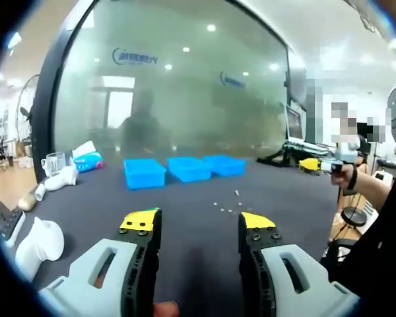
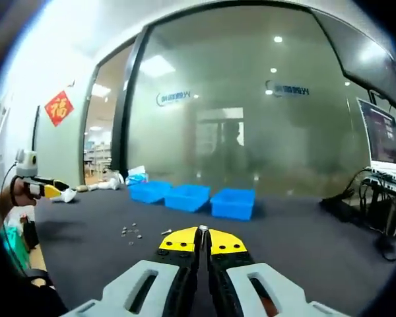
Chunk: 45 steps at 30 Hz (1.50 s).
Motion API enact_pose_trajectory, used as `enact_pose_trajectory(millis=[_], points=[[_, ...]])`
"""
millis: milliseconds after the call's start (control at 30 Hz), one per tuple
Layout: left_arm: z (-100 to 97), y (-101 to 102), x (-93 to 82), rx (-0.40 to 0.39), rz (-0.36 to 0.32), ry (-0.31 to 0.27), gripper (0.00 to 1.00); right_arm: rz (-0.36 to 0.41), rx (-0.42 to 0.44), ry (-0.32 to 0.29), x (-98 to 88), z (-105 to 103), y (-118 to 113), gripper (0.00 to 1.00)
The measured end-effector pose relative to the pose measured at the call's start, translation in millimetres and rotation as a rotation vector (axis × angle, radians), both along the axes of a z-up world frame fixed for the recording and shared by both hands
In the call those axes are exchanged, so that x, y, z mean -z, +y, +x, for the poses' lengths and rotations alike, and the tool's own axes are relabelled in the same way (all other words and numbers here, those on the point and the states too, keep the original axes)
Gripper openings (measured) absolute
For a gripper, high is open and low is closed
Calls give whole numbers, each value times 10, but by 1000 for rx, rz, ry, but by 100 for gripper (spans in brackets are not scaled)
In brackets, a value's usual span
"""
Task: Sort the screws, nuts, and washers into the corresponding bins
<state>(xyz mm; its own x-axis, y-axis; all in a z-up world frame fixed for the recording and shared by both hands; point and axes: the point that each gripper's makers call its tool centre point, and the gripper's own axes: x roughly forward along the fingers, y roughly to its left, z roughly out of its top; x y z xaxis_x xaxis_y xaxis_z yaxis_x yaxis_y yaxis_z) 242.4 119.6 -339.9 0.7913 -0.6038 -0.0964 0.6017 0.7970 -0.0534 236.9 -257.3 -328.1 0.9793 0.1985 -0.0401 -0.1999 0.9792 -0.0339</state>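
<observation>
Screw, small and silvery, pinched between right gripper fingers.

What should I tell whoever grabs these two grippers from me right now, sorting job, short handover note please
Left gripper: open, holding nothing, above the dark table.
Right gripper: shut on a small metal piece at its jaw tips, probably a screw.
Three blue bins sit in a row at the far side of the table; what they hold cannot be seen.
Loose hardware lies scattered on the table short of the bins.
Left: drop the held piece in its bin, then sort the rest.
</observation>
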Motion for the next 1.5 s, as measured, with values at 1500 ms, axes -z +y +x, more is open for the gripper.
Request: enact_pose_trajectory(millis=[1500], points=[[39, 72, 115, -8, -1, 25, 45, -133, -5, 221, -1, 2815, -20, 2]])
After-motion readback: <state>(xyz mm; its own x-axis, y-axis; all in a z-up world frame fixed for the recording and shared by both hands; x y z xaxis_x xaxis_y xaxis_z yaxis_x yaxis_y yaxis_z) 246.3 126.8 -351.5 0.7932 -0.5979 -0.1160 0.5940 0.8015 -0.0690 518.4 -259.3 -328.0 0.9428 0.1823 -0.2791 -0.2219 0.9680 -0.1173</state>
